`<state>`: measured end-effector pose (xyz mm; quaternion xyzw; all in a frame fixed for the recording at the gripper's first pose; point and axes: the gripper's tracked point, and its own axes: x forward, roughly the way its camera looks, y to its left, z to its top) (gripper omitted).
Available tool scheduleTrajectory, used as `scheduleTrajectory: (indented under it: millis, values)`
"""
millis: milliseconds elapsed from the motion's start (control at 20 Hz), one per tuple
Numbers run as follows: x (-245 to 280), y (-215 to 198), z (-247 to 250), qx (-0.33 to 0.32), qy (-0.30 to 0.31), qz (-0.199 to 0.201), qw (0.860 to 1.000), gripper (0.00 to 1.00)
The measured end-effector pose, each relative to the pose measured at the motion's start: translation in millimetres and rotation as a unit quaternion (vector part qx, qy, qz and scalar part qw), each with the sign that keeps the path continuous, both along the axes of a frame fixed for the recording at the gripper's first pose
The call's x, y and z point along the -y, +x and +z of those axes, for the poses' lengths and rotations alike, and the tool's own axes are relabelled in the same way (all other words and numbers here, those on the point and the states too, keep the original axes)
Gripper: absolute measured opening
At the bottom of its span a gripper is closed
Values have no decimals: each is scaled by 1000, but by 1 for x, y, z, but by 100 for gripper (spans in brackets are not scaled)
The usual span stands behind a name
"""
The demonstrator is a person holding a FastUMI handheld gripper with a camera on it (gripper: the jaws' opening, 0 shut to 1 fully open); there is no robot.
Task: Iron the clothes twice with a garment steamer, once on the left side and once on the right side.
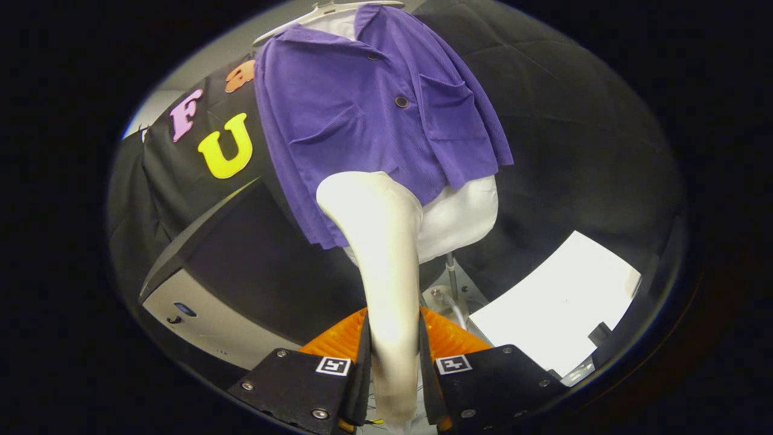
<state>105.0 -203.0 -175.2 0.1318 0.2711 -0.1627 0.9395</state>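
**Steamer held up to the purple shirt**

Black cloth (574, 139) hangs all around as the booth's wall and takes up most of the space behind everything.

Biggest in front of it is a purple shirt (368, 115). It has short sleeves, a collar, two chest pockets and dark buttons down the middle. It hangs on a white body form (462, 217), and the form's round bottom pokes out under the shirt's hem. A pale hanger (290, 24) shows above the collar.

To one side of the shirt, lower down, sits a big box-shaped machine (241, 266) with a dark top and a pale grey front. On the other side, a flat white sheet (555, 302) lies on the floor of the booth. Between them, a thin metal pole (450, 272) runs down from the body form to a round pale base (441, 299).

The garment steamer (386, 254) is cream white and long. Its handle runs up from between the fingers, and its wide rounded head sits in front of the lower part of the shirt, near the hem. Whether the head touches the cloth, I cannot tell.

The gripper (392, 362) is closed tight on the steamer's handle. Both fingers (365, 356) press on it, one on each side, with only the handle between them.
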Motion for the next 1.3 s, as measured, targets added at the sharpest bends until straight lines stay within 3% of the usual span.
scheduleTrajectory:
  millis: [700, 1050, 1300]
  values:
    - [-117, -81, 109, 96, -26, 91, 991, 37]
    - [-153, -94, 121, 98, -45, 141, 984, 37]
    - [-158, -93, 122, 94, -44, 145, 984, 37]
